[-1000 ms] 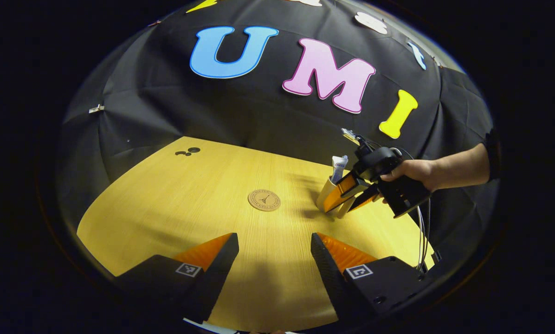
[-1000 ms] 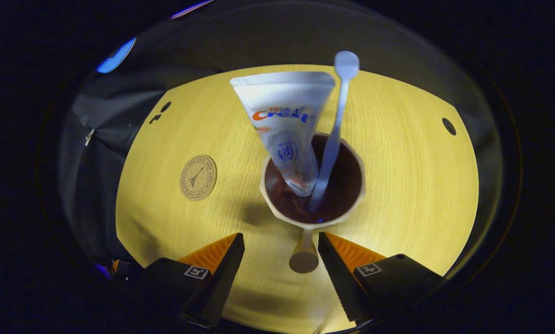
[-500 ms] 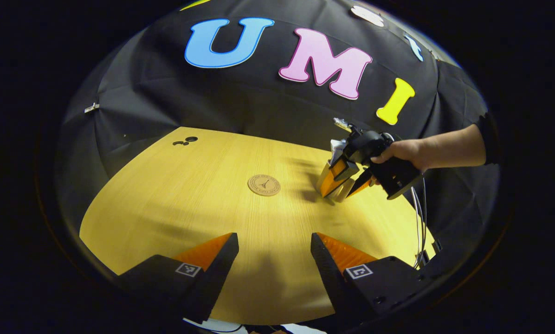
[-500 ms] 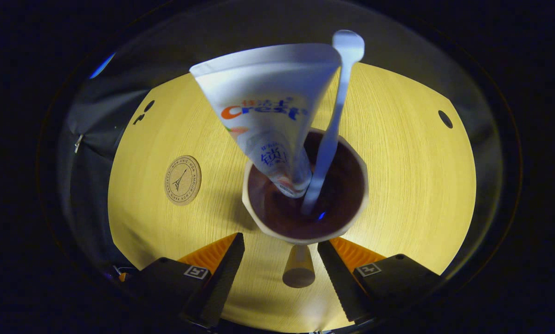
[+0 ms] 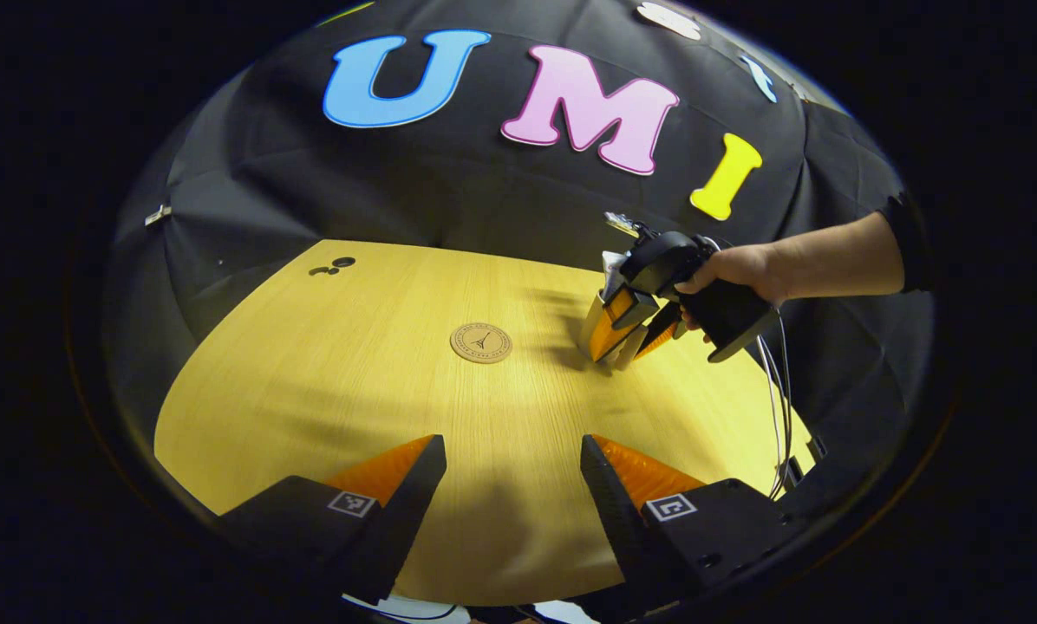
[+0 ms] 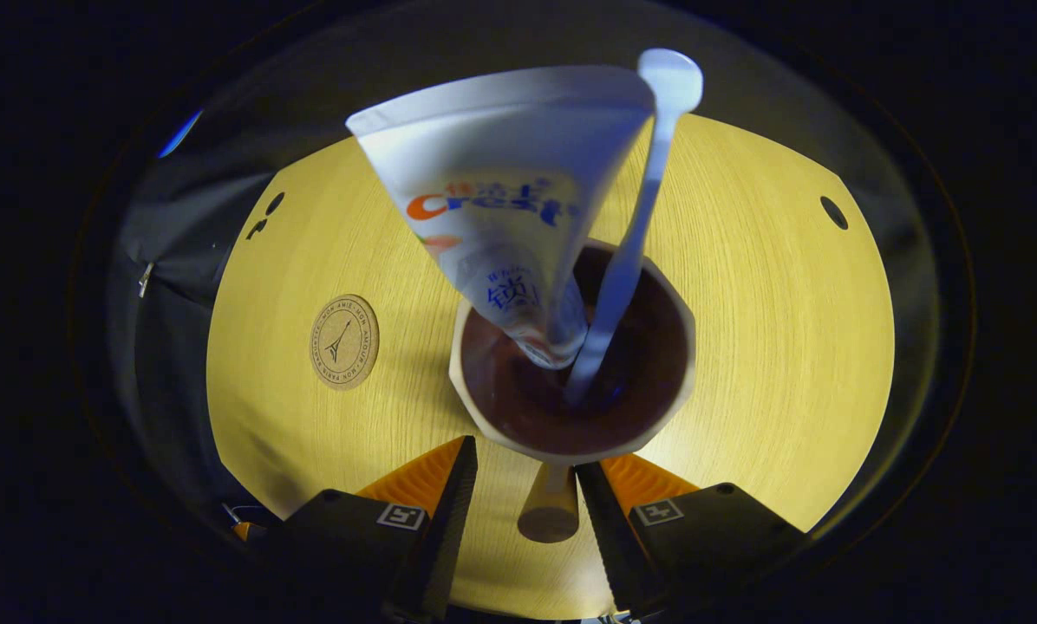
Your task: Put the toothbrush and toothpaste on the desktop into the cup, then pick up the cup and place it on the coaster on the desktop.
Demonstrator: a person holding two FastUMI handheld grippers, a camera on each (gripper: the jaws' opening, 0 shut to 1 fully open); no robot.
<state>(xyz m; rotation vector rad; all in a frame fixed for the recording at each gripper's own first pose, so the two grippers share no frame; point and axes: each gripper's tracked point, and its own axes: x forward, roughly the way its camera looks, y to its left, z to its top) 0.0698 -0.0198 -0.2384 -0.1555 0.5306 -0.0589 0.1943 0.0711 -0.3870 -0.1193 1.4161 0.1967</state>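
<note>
Standing on the yellow wooden worktop (image 6: 787,347) toward its right edge, as the left gripper view shows it, the cream cup (image 6: 575,355) holds both the toothpaste tube (image 6: 505,199) and the pale toothbrush (image 6: 635,234). In the right gripper view they lean out of the dark inside of the cup; its floor and their lower ends are lost in shadow. The brush head at the top is blurred, so its bristles cannot be made out.

The right claw (image 6: 523,503) has its two fingers on either side of the cup's handle (image 6: 551,511), with thin gaps showing, so whether they already press on it cannot be told. From the left gripper view this right claw (image 5: 631,325) and the hand (image 5: 735,269) holding it cover most of the cup (image 5: 595,319), and only the tip of the tube shows above.

The round cork coaster (image 5: 481,342) lies bare near the middle of the worktop, near the cup but apart from it, to its left. The left claw (image 5: 512,485) hangs released over the near edge, its fingers wide apart and holding nothing.
</note>
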